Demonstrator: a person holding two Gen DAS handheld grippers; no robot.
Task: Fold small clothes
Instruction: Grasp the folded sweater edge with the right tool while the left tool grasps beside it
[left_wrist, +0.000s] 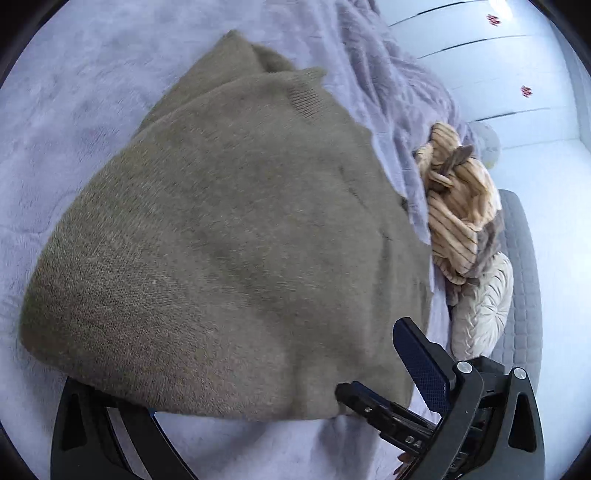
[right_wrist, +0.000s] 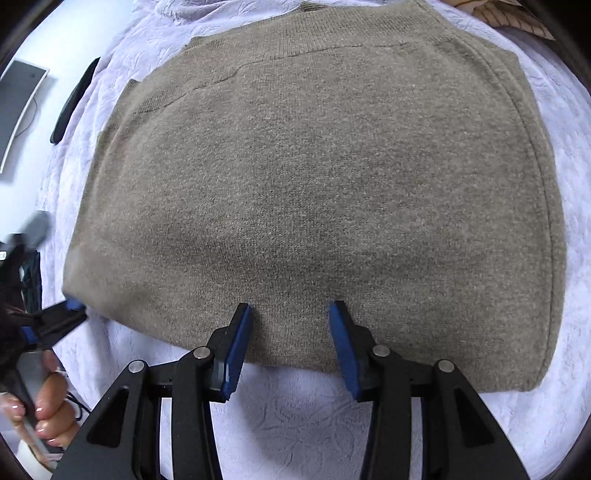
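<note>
Folded taupe knit sweater (right_wrist: 314, 192) lies flat on lavender fleece bed cover (right_wrist: 314, 413). Right gripper (right_wrist: 290, 314) half open, blue pads straddling the near hem, nothing clamped. Left gripper (right_wrist: 70, 308) at the sweater's corner; grip unclear.

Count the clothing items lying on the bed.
2: the brown knit sweater spread flat on the lavender bedspread, and a crumpled tan striped garment at its edge. More may be hidden.
</note>
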